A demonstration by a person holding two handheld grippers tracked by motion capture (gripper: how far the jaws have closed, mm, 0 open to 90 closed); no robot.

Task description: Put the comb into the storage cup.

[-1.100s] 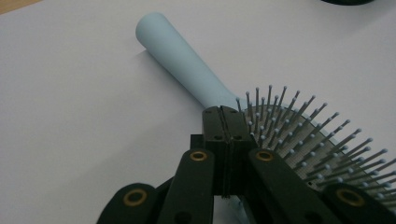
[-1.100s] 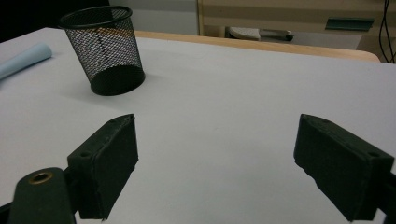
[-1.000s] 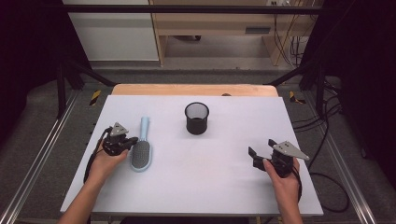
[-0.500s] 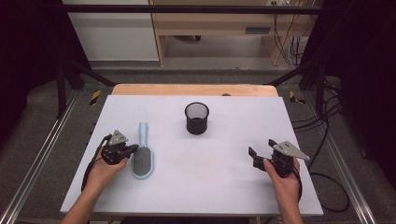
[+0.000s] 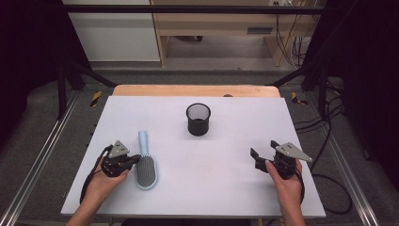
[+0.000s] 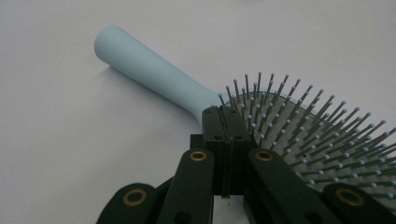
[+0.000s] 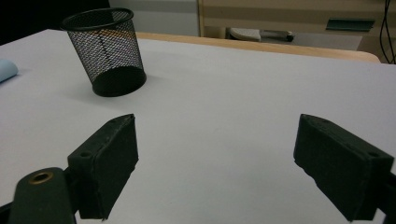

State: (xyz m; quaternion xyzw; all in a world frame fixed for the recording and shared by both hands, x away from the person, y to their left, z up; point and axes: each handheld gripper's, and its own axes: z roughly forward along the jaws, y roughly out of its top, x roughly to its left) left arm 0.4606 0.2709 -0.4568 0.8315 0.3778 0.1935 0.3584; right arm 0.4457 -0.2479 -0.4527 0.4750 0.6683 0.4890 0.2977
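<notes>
- Jaws of left gripper [image 5: 133, 160] pressed together, empty, tips against hairbrush [image 5: 147, 165] on the table [image 5: 226, 141]; right gripper [image 5: 264, 154] jaws apart.
- Hairbrush: likely light, stiff plastic, smooth. Best grip looks like the handle [image 6: 149, 70].

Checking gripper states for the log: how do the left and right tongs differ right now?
Left tongs: jaws shut flat together, tips against the blue hairbrush head's edge. Right tongs: jaws wide open with nothing between them, over bare table, pointing toward the mesh cup. Both are hand-held, low over the table's near side.
</notes>
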